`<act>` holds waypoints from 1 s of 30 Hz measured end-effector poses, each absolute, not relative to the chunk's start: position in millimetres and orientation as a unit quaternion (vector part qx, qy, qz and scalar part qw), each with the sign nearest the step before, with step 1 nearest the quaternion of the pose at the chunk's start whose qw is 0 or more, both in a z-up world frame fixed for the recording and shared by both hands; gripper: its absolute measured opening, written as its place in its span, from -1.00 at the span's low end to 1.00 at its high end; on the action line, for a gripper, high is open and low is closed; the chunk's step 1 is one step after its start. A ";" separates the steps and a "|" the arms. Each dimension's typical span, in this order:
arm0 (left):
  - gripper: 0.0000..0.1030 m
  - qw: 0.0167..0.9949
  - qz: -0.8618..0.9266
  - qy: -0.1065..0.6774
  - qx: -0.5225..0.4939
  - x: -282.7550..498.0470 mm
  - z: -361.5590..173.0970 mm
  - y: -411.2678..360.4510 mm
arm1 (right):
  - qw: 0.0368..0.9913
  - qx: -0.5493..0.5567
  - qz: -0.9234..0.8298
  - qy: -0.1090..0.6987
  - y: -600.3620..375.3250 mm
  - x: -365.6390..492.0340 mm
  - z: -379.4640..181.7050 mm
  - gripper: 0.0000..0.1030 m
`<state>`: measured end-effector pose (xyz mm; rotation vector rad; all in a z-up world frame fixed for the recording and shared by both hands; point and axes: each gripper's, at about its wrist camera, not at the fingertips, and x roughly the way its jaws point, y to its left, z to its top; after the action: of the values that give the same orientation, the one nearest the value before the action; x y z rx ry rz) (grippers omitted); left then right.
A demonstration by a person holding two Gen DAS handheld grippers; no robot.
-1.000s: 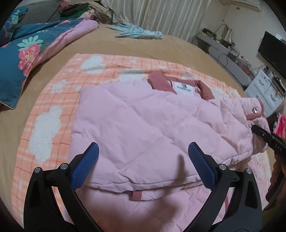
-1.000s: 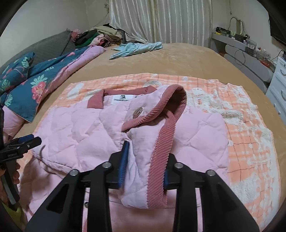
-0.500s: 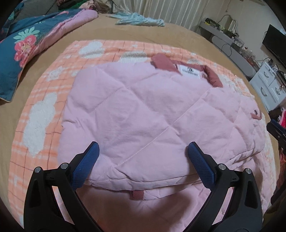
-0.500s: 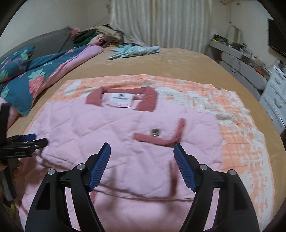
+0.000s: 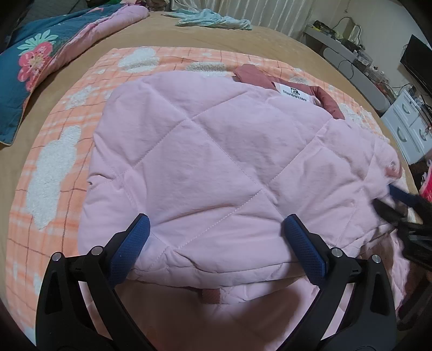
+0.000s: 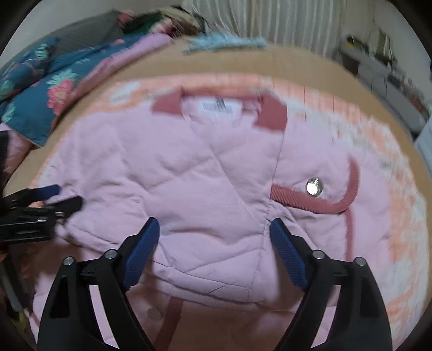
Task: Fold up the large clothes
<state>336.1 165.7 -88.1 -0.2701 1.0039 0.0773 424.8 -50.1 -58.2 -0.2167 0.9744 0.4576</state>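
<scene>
Letting go: our right gripper [image 6: 214,253] had the dark-pink ribbed trim [image 6: 348,201] pinched a second ago; now its jaws are opening, nothing is between them, and that front panel lies dropped flat over the chest.
Jacket: the pink quilted jacket [image 5: 216,162] sits on the orange checked blanket [image 5: 54,172] in the middle of the bed [image 5: 270,40], collar [image 6: 271,114] and white label [image 5: 294,93] at the far end, both sides folded in over the body.
Left tool: our left gripper [image 5: 216,243] is spread wide just above the near folded edge, holding nothing; compared with a second ago it sits closer to the cloth.
Meaning for the task: we judge the side folds done; the likely next step is taking the near hem and bringing it up towards the collar.
Around us: a blue floral quilt [image 5: 35,56] is bunched at the far left, a light-blue garment [image 5: 213,20] lies near the curtains, a white drawer unit [image 5: 407,127] stands to the right; all well apart from the jacket.
In the way: nothing lies on the jacket; the snap button [image 6: 314,186] and puffy padding may stop the fold lying flat, and the right view is blurred, so fine edges there are uncertain.
</scene>
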 end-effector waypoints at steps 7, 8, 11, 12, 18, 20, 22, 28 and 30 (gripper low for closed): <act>0.81 0.869 0.037 0.477 -0.121 333.6 -81.7 162.7 | 0.859 -0.105 0.194 0.462 -44.5 428.3 -82.0 0.72; 0.81 0.869 0.037 0.478 -0.122 333.0 -80.3 163.3 | 0.859 -0.102 0.195 0.462 -45.4 428.8 -82.3 0.72; 0.81 0.869 0.036 0.477 -0.126 330.1 -74.8 163.6 | 0.862 -0.099 0.194 0.457 -46.2 428.1 -83.8 0.72; 0.81 0.869 0.036 0.477 -0.126 329.3 -74.0 163.2 | 0.863 -0.097 0.193 0.457 -47.0 427.9 -84.4 0.72; 0.82 0.869 0.037 0.476 -0.128 321.6 -64.5 162.5 | 0.862 -0.092 0.178 0.466 -48.9 420.2 -77.5 0.74; 0.82 0.869 0.034 0.476 -0.133 319.2 -61.2 163.0 | 0.859 -0.088 0.179 0.471 -50.5 419.1 -74.4 0.74; 0.82 0.869 0.031 0.474 -0.136 316.2 -57.4 162.9 | 0.858 -0.078 0.182 0.474 -54.0 416.3 -70.3 0.74; 0.82 0.871 0.019 0.469 -0.144 305.7 -47.2 159.0 | 0.860 -0.054 0.188 0.471 -61.2 399.7 -56.5 0.75; 0.82 0.873 0.018 0.466 -0.139 302.5 -43.1 156.6 | 0.862 -0.048 0.195 0.465 -62.5 393.1 -50.2 0.79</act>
<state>302.5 156.6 -43.1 -0.2912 0.9738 0.0382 393.1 -62.5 -50.2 -0.1017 0.9746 0.4081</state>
